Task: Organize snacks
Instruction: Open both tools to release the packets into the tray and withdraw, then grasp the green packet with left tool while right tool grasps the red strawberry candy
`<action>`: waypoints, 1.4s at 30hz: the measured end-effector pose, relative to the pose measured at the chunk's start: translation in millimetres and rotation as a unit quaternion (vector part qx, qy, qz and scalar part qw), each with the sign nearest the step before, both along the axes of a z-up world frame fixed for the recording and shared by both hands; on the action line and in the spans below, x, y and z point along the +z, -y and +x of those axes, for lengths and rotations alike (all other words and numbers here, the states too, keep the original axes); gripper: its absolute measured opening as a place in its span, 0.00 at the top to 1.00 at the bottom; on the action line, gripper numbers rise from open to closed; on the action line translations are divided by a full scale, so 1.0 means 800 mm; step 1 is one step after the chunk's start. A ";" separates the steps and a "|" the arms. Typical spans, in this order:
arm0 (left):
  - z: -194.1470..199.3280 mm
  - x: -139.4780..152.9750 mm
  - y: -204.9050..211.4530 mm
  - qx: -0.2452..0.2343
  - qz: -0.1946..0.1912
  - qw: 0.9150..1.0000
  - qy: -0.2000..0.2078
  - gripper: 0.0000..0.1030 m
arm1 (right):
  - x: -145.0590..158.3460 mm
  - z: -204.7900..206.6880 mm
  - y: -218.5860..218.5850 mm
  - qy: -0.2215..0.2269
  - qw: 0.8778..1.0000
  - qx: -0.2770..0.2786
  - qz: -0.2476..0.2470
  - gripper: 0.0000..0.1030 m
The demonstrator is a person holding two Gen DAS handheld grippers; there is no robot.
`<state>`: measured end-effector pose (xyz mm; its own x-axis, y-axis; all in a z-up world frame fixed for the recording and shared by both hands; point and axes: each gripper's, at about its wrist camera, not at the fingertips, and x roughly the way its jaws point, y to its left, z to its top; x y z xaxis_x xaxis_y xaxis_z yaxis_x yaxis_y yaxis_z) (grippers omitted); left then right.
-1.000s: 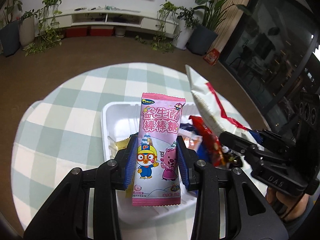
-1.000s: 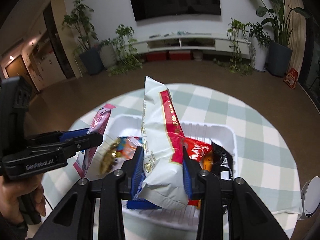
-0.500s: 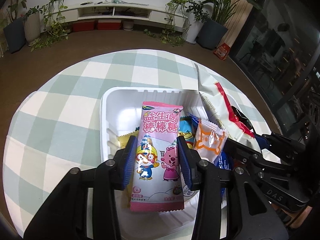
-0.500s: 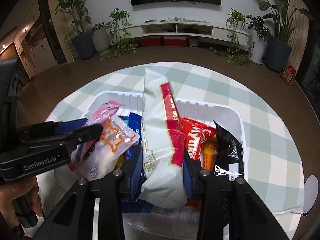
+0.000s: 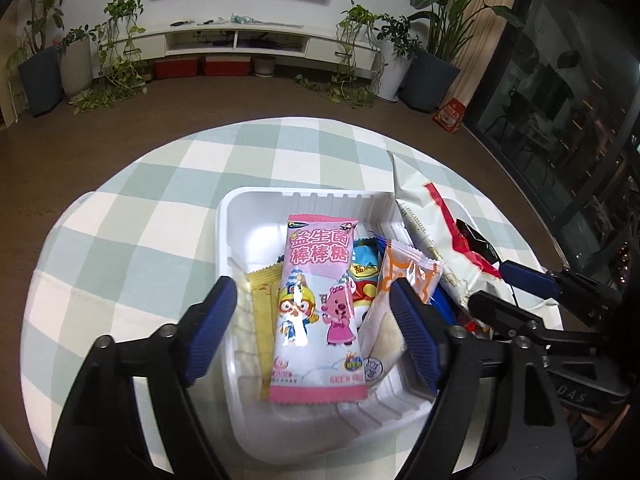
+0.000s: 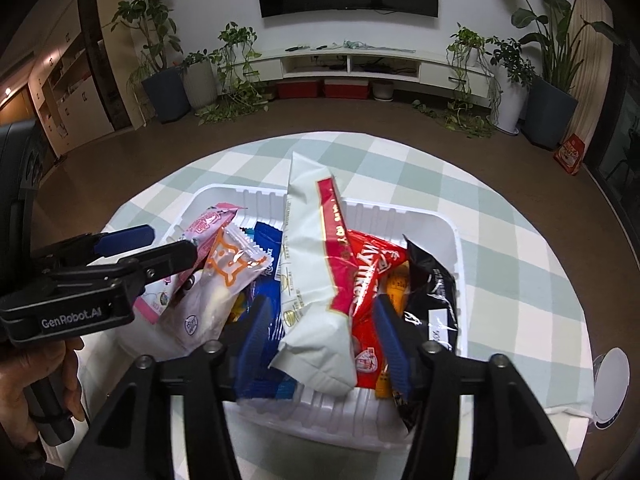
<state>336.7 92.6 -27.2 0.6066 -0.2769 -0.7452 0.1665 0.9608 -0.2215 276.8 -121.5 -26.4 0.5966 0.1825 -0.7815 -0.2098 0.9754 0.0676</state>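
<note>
A white plastic tray (image 5: pixel 224 216) (image 6: pixel 456 240) on the round checked table holds several snack packets. A pink cartoon-print packet (image 5: pixel 316 312) lies in it between the wide-apart blue pads of my left gripper (image 5: pixel 314 328) (image 6: pixel 172 240). Those jaws are opening and neither pad touches it. In the right wrist view a long white-and-red packet (image 6: pixel 316 264) (image 5: pixel 424 232) leans on the pile. My right gripper (image 6: pixel 323 338) (image 5: pixel 489 284) straddles its near end, its jaws opening with a gap on each side.
Also in the tray are a clear packet with an orange cat print (image 6: pixel 228 276), plus blue (image 6: pixel 266 256), red (image 6: pixel 372 280), black (image 6: pixel 432 292) and yellow (image 5: pixel 264 304) packets. A white round object (image 6: pixel 612 384) sits at the table's right edge. Green-and-white cloth (image 5: pixel 120 240) surrounds the tray.
Both grippers came down to the tray with their packets and spread their jaws. The pink packet and the white-and-red packet now rest in the tray, let go.
</note>
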 end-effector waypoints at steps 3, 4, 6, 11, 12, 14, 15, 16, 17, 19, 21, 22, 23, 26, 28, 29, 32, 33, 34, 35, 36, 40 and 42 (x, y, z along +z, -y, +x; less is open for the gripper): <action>-0.020 0.014 -0.006 0.002 -0.005 1.000 0.011 0.15 | 0.014 -0.013 0.010 0.015 1.000 0.001 0.016 0.37; -0.028 0.019 -0.007 0.003 -0.004 1.000 0.015 0.06 | 0.018 -0.020 0.014 0.020 1.000 0.003 0.023 0.34; -0.054 0.033 -0.009 0.004 0.004 1.000 0.029 0.01 | 0.026 -0.041 0.022 0.037 0.999 0.011 0.038 0.25; -0.116 0.047 -0.020 0.011 0.014 0.999 0.029 0.01 | 0.035 -0.103 0.040 0.055 0.996 0.030 0.058 0.20; -0.138 0.048 -0.023 0.016 0.012 0.999 0.031 0.01 | 0.036 -0.119 0.044 0.057 0.996 0.031 0.065 0.19; -0.166 0.044 -0.024 0.015 0.015 0.999 0.025 0.01 | 0.033 -0.146 0.049 0.058 0.995 0.030 0.072 0.19; -0.180 0.038 -0.023 0.017 0.024 0.999 0.018 0.01 | 0.030 -0.162 0.050 0.060 0.995 0.028 0.072 0.19; -0.196 0.030 -0.021 0.020 0.036 0.999 0.007 0.01 | 0.027 -0.179 0.050 0.063 0.995 0.027 0.075 0.19; -0.208 0.024 -0.020 0.024 0.039 0.999 0.001 0.01 | 0.022 -0.193 0.049 0.065 0.995 0.024 0.075 0.19; -0.232 0.006 -0.015 0.038 0.047 0.998 -0.022 0.01 | 0.013 -0.216 0.047 0.071 0.995 0.014 0.066 0.19; -0.249 -0.013 -0.011 0.048 0.052 0.997 -0.037 0.01 | 0.000 -0.238 0.039 0.072 0.995 0.018 0.062 0.19; -0.255 -0.019 -0.011 0.052 0.051 0.996 -0.041 0.01 | -0.007 -0.247 0.034 0.071 0.996 0.023 0.058 0.19; -0.259 -0.024 -0.009 0.057 0.052 0.996 -0.048 0.01 | -0.013 -0.254 0.031 0.070 0.996 0.027 0.053 0.19; -0.266 -0.036 -0.004 0.063 0.051 0.995 -0.056 0.01 | -0.034 -0.271 0.020 0.049 0.996 0.054 0.054 0.19; -0.265 -0.038 0.001 0.066 0.063 0.994 -0.058 0.01 | -0.043 -0.278 0.017 0.046 0.996 0.060 0.047 0.19; -0.264 -0.039 0.004 0.066 0.069 0.994 -0.056 0.01 | -0.045 -0.280 0.016 0.047 0.996 0.062 0.042 0.19; -0.255 -0.041 0.012 0.062 0.080 0.993 -0.056 0.01 | -0.047 -0.283 0.017 0.050 0.996 0.064 0.046 0.19; -0.251 -0.044 0.014 0.062 0.084 0.993 -0.058 0.01 | -0.047 -0.283 0.018 0.049 0.996 0.064 0.048 0.19; -0.247 -0.046 0.016 0.061 0.087 0.992 -0.061 0.01 | -0.048 -0.282 0.017 0.046 0.996 0.064 0.046 0.19; -0.244 -0.049 0.017 0.061 0.090 0.992 -0.063 0.01 | -0.050 -0.281 0.016 0.043 0.996 0.065 0.043 0.19; -0.238 -0.052 0.018 0.062 0.091 0.992 -0.065 0.01 | -0.053 -0.281 0.015 0.040 0.996 0.067 0.040 0.19; -0.228 -0.060 0.019 0.061 0.089 0.992 -0.066 0.01 | -0.057 -0.283 0.005 0.036 0.996 0.081 0.031 0.19; -0.224 -0.064 0.020 0.055 0.088 0.992 -0.065 0.02 | -0.061 -0.283 0.001 0.032 0.995 0.087 0.027 0.19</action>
<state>157.3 76.8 -78.6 0.5212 -0.0730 -0.8503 0.0393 0.9973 -0.0616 50.5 -122.3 -75.4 0.6008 0.3276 -0.7292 -0.3801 0.9195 0.0999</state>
